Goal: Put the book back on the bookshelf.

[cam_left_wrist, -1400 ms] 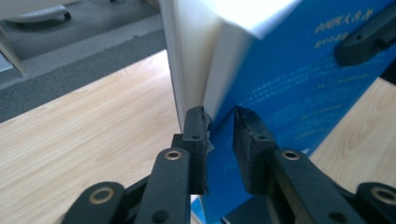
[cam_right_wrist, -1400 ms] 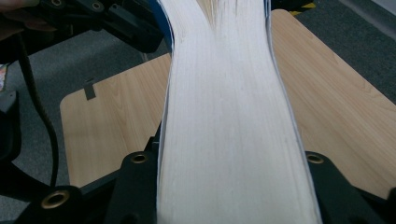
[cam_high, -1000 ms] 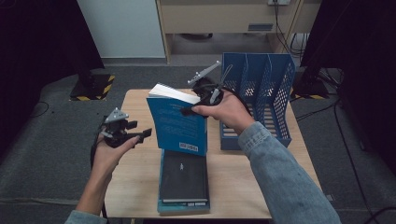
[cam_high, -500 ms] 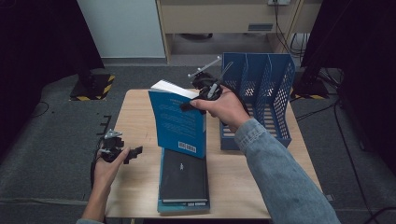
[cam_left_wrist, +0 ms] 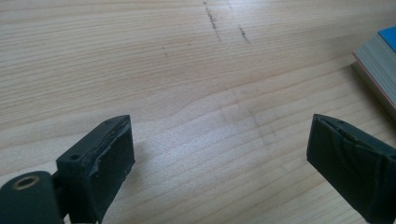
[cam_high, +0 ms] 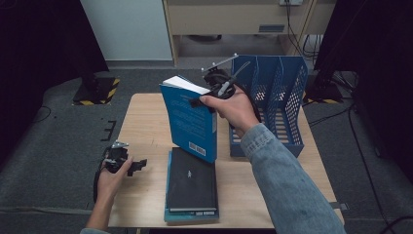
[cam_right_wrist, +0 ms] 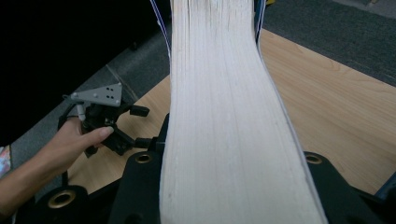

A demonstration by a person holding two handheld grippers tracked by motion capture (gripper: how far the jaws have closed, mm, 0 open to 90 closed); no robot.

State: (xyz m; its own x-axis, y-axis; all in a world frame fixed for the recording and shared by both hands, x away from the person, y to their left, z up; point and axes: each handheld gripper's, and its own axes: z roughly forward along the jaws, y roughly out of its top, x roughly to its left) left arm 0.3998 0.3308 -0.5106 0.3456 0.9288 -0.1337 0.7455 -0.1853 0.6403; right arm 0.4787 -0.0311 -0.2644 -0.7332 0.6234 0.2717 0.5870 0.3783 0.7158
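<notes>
Around us, dark grey floor surrounds a pale wooden desk [cam_high: 146, 122]. We count one blue rack [cam_high: 272, 97] and two stacked books [cam_high: 191, 187]. Our right claw [cam_high: 202, 101] grips a third, blue book [cam_high: 187, 122] upright above the stack; our left claw [cam_high: 139, 164] gapes open at the desk's left edge.

Wooden table [cam_high: 146, 122]: book stack [cam_high: 191, 187], blue file rack [cam_high: 272, 97]

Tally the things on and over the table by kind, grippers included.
Books: 3 (blue book held upright, black book lying flat on a blue one)
File racks: 1 (blue rack)
Grippers: 2 (left gripper, right gripper)
Total: 6
</notes>
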